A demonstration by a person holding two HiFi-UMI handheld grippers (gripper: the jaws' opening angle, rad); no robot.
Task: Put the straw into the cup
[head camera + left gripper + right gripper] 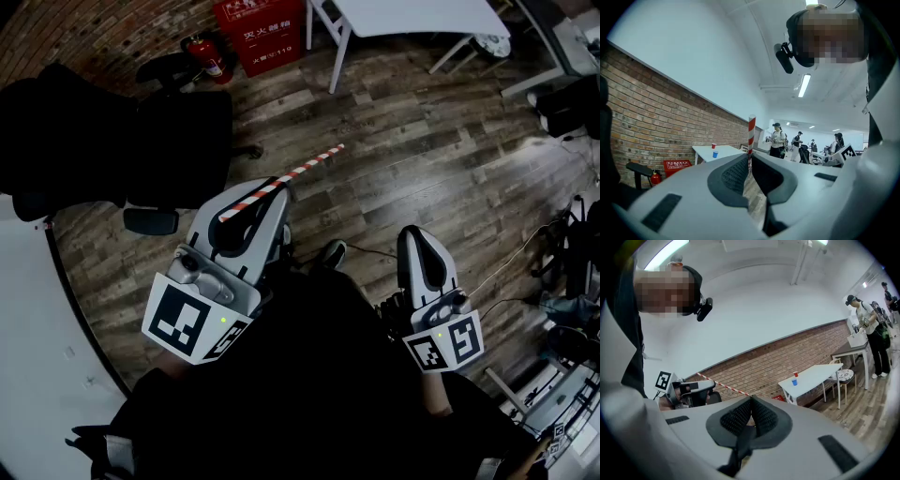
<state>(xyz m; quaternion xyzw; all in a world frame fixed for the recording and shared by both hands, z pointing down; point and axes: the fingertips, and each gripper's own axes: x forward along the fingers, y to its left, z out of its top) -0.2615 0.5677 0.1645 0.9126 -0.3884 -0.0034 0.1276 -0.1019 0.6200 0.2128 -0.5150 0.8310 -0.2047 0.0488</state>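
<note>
Left gripper (267, 199): lower left of the head view; jaws clamped on the straw (309, 167) near one of its ends.
Straw: red-and-white striped; its free end slants toward the upper right of the head view, over the wooden floor (422, 159).
Right gripper (419, 236): lower right of the head view; jaws together, nothing between them.
Cups: a red cup (795, 374) and a blue cup (794, 381) stand close together on a white worktop (813, 373), right of centre in the right gripper view, well apart from the straw.
Background: a brick wall (778, 359) behind the worktop.
</note>
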